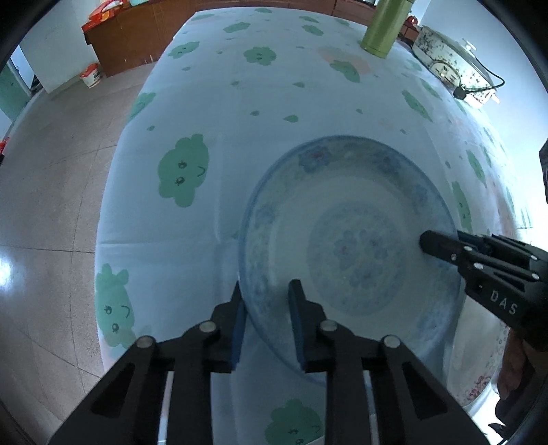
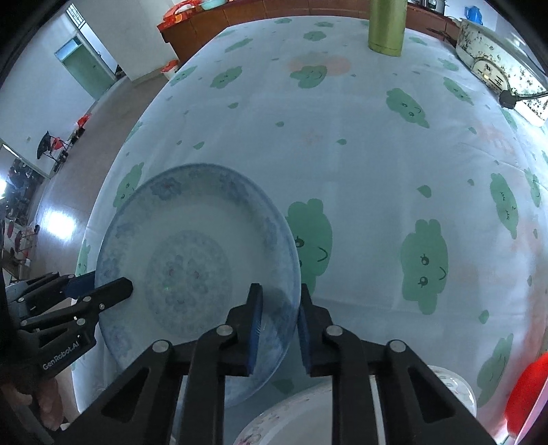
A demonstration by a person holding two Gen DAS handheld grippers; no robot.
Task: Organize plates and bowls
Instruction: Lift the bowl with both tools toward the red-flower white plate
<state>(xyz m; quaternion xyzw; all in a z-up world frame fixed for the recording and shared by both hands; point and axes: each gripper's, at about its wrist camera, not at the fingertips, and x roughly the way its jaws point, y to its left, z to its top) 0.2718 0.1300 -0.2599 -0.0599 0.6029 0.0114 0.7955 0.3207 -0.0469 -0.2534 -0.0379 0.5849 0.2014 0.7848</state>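
A large white plate with a blue flower pattern (image 1: 349,246) is held above the table between both grippers; it also shows in the right wrist view (image 2: 191,260). My left gripper (image 1: 267,291) is shut on its left rim, one finger over the rim and one under. My right gripper (image 2: 279,294) is shut on its right rim the same way. The right gripper shows in the left wrist view (image 1: 441,246), the left gripper in the right wrist view (image 2: 102,287). A white plate with small flowers (image 2: 291,417) lies below my right gripper, partly hidden.
The table carries a pale cloth with green cartoon clouds (image 1: 239,102). A green cylinder flask (image 1: 383,27) and a speckled white cooker with a cord (image 1: 448,61) stand at the far right. A red object (image 2: 527,393) is at the near right. Tiled floor (image 1: 51,205) lies left.
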